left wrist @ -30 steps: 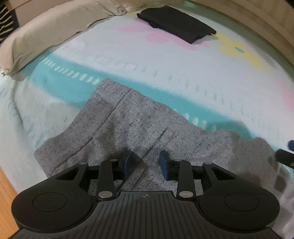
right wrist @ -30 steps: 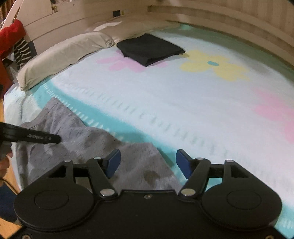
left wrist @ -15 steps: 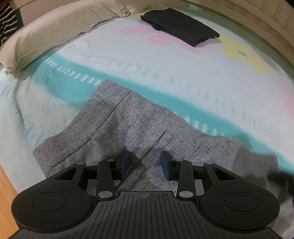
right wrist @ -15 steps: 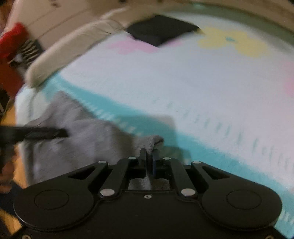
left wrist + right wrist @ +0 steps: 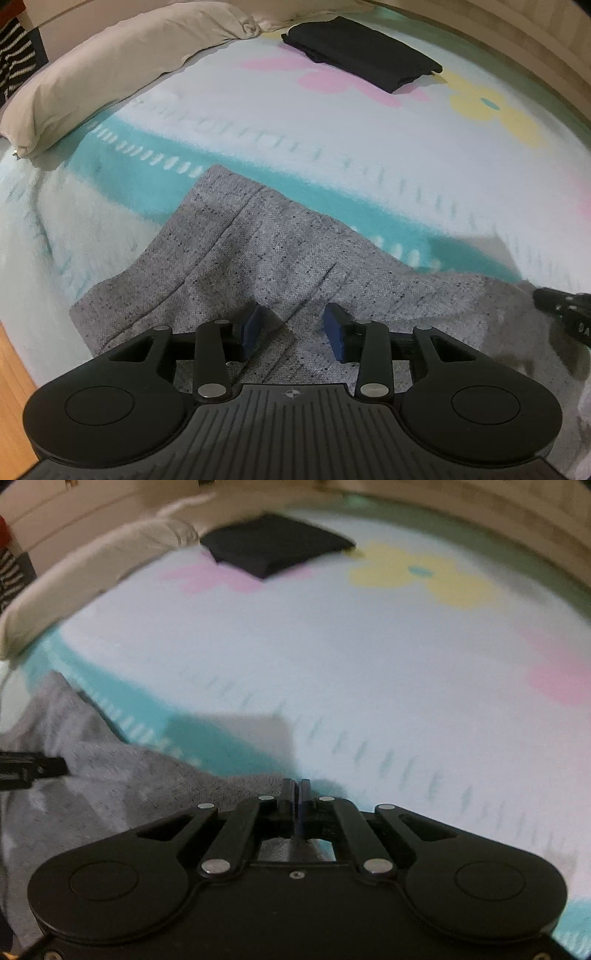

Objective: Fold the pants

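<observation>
On the bed (image 5: 332,122), grey pants (image 5: 280,258) lie flat near its front edge, right gripper (image 5: 296,794) clamped on a thin pinch of their edge, left gripper (image 5: 293,326) agape above them; so slight a bite may slip under pull.

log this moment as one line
left gripper open over speckled grey knit pants | right gripper shut on pants hem
</observation>
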### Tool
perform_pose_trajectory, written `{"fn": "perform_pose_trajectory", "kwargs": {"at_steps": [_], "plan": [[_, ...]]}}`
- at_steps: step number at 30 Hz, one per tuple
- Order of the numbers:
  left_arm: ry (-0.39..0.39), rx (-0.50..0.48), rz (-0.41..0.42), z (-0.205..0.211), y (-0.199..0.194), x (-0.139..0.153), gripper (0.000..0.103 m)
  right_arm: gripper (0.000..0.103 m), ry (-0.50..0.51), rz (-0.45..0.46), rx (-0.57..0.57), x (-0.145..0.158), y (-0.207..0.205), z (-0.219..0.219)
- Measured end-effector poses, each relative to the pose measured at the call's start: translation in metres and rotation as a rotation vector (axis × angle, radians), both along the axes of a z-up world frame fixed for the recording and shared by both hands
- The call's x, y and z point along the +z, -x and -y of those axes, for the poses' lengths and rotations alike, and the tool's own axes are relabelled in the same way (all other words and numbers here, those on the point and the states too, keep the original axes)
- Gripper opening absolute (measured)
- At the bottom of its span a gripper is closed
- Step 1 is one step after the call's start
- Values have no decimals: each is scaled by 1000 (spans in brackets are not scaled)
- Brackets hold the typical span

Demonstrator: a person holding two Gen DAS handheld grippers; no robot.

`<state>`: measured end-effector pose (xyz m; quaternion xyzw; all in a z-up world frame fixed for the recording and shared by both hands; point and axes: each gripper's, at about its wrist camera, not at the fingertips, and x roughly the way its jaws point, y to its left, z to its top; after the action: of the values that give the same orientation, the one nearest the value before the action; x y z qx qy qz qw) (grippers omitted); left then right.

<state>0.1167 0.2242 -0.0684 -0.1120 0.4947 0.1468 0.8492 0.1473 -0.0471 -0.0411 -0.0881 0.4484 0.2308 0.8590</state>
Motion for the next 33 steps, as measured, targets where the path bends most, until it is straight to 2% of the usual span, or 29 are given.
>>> {"fn": "perform_pose_trajectory", "kwargs": {"at_steps": [2, 4, 7, 8, 10, 12, 16, 21, 23, 25, 26, 28, 31, 32, 33], "plan": [[-12, 7, 6, 2, 2, 5, 38, 7, 15, -1, 0, 0, 4, -3], [-42, 8, 35, 7, 7, 15, 38, 18, -4, 10, -22, 9, 10, 2], [-71, -52, 111, 26, 15, 32, 38, 23, -51, 28, -89, 31, 26, 27], [-62, -84, 125, 34, 17, 36, 38, 25, -63, 28, -114, 38, 33, 40], [-33, -168, 138, 56, 21, 40, 38, 37, -75, 15, -166, 45, 45, 64], [-16, -262, 135, 85, 25, 41, 38, 38, -81, 6, -235, 50, 60, 98], [18, -457, 115, 148, 36, 40, 38, 38, -29, -31, -377, 47, 92, 164], [25, -679, 126, 222, 55, 41, 38, 39, 16, -75, -626, 47, 130, 258], [30, -761, 133, 247, 63, 40, 38, 46, -16, -82, -741, 51, 143, 295], [38, -844, 117, 270, 69, 33, 38, 60, -48, -73, -855, 54, 156, 332], [36, -871, 106, 278, 72, 30, 38, 61, -65, -72, -907, 54, 161, 347], [7, -932, 82, 294, 77, 20, 38, 62, -105, -94, -1009, 53, 172, 376], [-85, -995, 29, 309, 81, -7, 41, 61, -162, -168, -1166, 47, 197, 423], [-92, -991, 78, 306, 86, -8, 42, 62, -192, -195, -1216, 44, 207, 438], [-101, -998, 88, 305, 87, -9, 43, 62, -224, -225, -1266, 38, 218, 450]]}}
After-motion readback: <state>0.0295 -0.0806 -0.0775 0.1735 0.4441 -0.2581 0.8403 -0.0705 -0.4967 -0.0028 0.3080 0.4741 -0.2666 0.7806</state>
